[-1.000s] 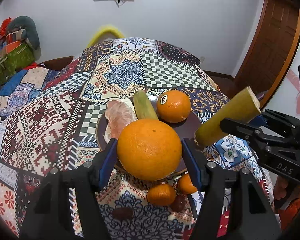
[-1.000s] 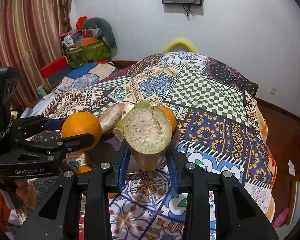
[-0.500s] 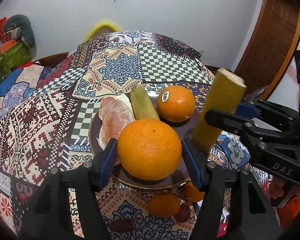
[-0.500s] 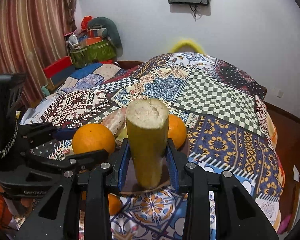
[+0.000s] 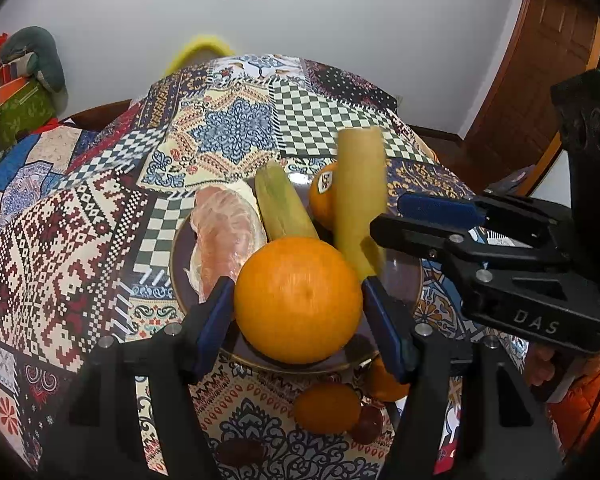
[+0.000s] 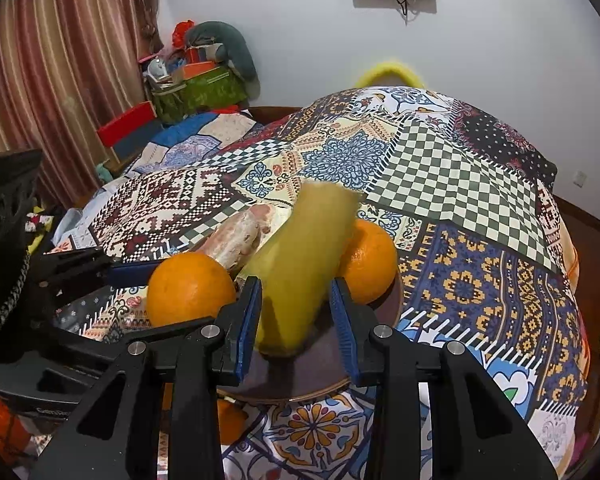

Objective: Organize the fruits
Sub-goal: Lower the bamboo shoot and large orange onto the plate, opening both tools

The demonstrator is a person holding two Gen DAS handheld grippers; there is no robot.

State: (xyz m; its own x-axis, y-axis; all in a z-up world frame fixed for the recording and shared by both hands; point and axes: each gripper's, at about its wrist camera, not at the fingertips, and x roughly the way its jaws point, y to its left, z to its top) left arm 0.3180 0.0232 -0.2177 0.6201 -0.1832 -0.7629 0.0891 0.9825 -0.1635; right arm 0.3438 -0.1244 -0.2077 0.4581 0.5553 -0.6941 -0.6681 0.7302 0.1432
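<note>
My left gripper [image 5: 296, 284] is shut on a large orange [image 5: 298, 300], held just above the near side of a brown plate [image 5: 178, 264]. On the plate lie a peeled pomelo segment [image 5: 224, 232], a green-yellow cane piece [image 5: 284, 208] and a stickered orange [image 5: 322, 200]. My right gripper [image 6: 295, 286] is shut on a second yellow cane piece [image 6: 308, 248]. This piece is blurred, leans away from me, and its lower end is down at the plate [image 6: 300, 380]. In the left wrist view, that gripper [image 5: 392, 220] reaches in from the right.
Small tangerines [image 5: 326, 408] and dark dates [image 5: 240, 452] lie on the patchwork cloth [image 5: 80, 240] just in front of the plate. The cloth-covered table curves away behind. A wooden door [image 5: 540, 80] stands at the right and a cluttered box [image 6: 196, 92] at the far left.
The right gripper came in over the plate. Its cane piece swung from pointing sideways to upright, then leaned away toward the plate. The left gripper and its orange barely shifted.
</note>
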